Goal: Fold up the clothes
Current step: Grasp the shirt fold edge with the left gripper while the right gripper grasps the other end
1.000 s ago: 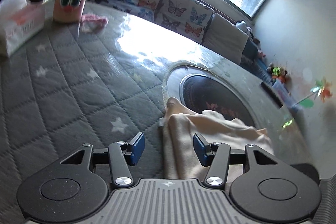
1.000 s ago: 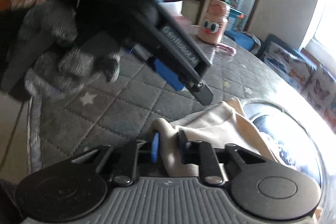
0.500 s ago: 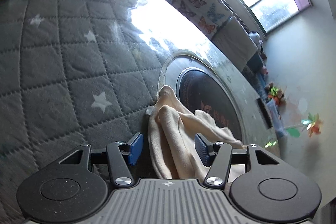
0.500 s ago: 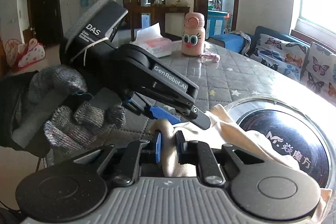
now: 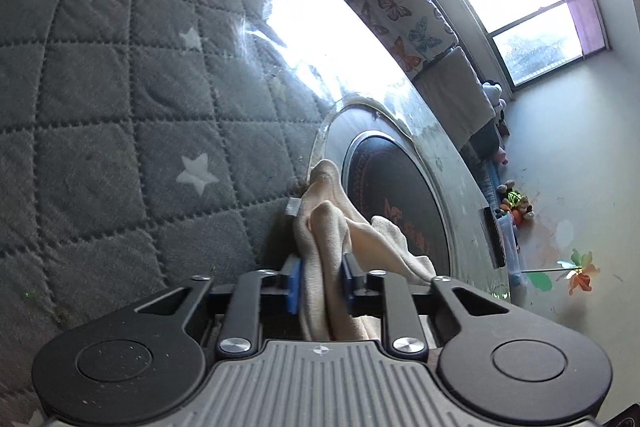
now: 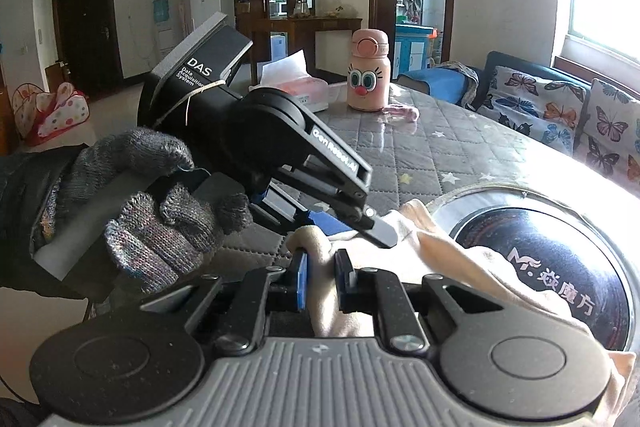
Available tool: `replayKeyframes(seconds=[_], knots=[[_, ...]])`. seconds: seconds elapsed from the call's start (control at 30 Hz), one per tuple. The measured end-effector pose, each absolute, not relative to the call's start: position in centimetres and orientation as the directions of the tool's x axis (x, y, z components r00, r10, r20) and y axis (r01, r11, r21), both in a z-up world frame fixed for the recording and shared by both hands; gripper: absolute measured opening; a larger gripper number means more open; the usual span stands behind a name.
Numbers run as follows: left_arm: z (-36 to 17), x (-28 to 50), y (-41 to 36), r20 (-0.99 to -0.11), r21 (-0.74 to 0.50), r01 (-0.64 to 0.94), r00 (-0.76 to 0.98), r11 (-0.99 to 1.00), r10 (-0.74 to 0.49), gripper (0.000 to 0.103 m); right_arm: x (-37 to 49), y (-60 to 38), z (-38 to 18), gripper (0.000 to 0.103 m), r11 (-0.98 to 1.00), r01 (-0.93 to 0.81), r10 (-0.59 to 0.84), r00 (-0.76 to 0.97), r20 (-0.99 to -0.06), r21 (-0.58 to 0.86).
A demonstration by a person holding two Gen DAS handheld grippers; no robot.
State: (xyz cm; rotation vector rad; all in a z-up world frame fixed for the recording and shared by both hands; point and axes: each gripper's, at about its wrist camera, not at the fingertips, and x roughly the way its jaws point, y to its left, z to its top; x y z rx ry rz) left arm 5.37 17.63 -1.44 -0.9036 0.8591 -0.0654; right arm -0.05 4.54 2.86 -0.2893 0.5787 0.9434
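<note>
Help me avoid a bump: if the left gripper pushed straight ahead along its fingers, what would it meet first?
The left gripper is shut on the cloth, so that bunches ahead first. Beyond it lies the round dark hotplate set in the table; depth is unclear, but that looks next.

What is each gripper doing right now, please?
Left gripper: shut on the cream-coloured soft fabric garment.
Right gripper: shut on the same garment, beside the left gripper.
</note>
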Motion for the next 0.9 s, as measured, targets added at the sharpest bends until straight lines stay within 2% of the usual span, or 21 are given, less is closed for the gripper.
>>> replayKeyframes(seconds=[0.4,0.67,0.9], knots=[[-0.8,5.1,16.8,-0.638,-0.663,-0.256,0.685,0.703,-0.352,0.014,-0.3,0.8,3.1,0.019,0.634,-0.772,0.641,0.495,-0.587,0.042],[-0.7,5.3,16.4,-0.645,-0.643,-0.246,0.684,0.726,-0.340,0.014,3.2,-5.8,2.0,0.019,0.818,-0.574,0.470,0.628,-0.620,0.039],[-0.5,5.5,16.0,-0.652,-0.620,-0.232,0.684,0.749,-0.328,0.014,6.5,-10.9,-0.3,0.019,0.912,-0.407,0.337,0.660,-0.671,0.059]])
